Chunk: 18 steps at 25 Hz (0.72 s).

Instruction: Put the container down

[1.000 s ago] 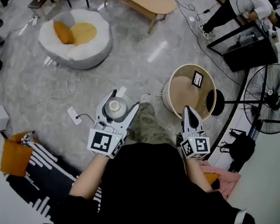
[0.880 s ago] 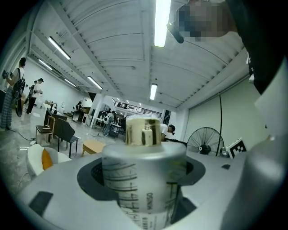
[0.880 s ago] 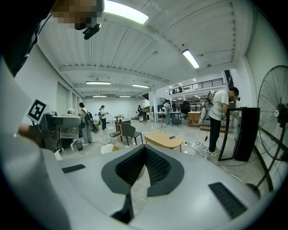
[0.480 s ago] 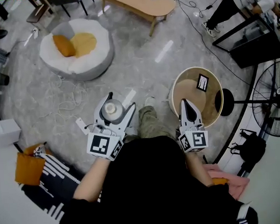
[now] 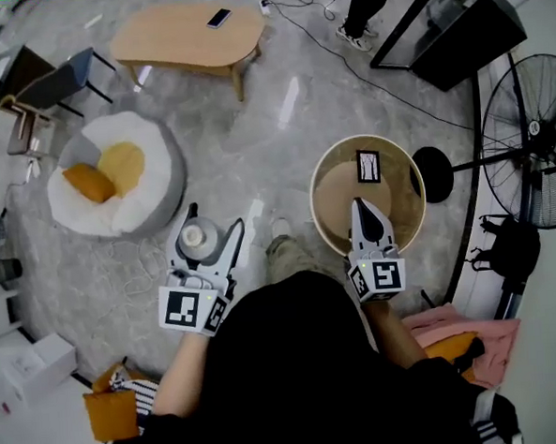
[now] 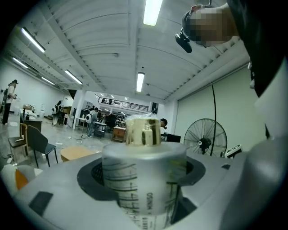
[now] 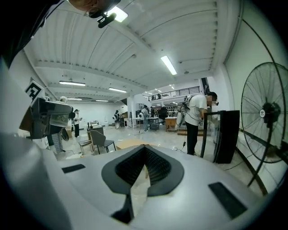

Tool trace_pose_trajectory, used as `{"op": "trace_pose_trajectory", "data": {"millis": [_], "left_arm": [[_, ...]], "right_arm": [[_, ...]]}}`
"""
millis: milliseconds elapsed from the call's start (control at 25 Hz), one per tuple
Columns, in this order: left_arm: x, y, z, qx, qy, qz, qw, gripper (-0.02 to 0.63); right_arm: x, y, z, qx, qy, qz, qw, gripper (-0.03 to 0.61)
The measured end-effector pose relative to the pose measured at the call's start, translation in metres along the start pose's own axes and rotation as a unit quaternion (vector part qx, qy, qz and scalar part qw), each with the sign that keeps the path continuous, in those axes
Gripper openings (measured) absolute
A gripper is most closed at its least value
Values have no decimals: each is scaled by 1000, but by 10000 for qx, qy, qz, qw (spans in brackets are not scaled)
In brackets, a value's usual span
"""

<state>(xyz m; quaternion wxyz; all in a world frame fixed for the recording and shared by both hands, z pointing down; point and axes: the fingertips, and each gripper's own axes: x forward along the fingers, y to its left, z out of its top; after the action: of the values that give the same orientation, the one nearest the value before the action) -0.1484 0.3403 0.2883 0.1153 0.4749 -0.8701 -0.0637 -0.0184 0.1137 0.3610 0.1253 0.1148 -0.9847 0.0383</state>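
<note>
- Container: frosted cylinder with a gold cap and printed line marks, upright, clamped between the jaws of the left gripper.
- In the left gripper view the jaws press on both sides of the container body, so the grip is firm and there is no release yet.
- It rests on nothing. It hangs over bare grey floor, right of the white beanbag and left of the person's shoe.
- Right gripper: jaws closed together with nothing between them, as the right gripper view shows. Its tip points over the near edge of the round wooden table.
- The round table carries a small upright card near its far edge. The rest of the top looks bare.
- A standing fan is at far right, well apart from both grippers.
- Progress: only the carry is done. Putting down has not started.
- Left to do, as a guess: take the container to a surface, likely the round table on its right, lower it upright, open the left jaws and back off.
- Risk: the tall, narrow body could tip if let go before its base sits flat.
</note>
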Motion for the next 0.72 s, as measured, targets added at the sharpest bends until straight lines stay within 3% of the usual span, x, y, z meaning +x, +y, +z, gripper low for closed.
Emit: {"op": "trace_pose_trajectory", "data": {"millis": [240,440,720], "left_arm": [[113,-33,19,217,233,-723,9969,346],[180,-58,27,283,270,-1213,9918,346],[249,-71,13,234,708,-2070,9755,345]], "right_arm": [[40,-80,1,269,39,-469,9985,21],[54,-113,-9,497,188,-764,9957,21],[63,-148,-4,611,252,-1578,9853,21]]}}
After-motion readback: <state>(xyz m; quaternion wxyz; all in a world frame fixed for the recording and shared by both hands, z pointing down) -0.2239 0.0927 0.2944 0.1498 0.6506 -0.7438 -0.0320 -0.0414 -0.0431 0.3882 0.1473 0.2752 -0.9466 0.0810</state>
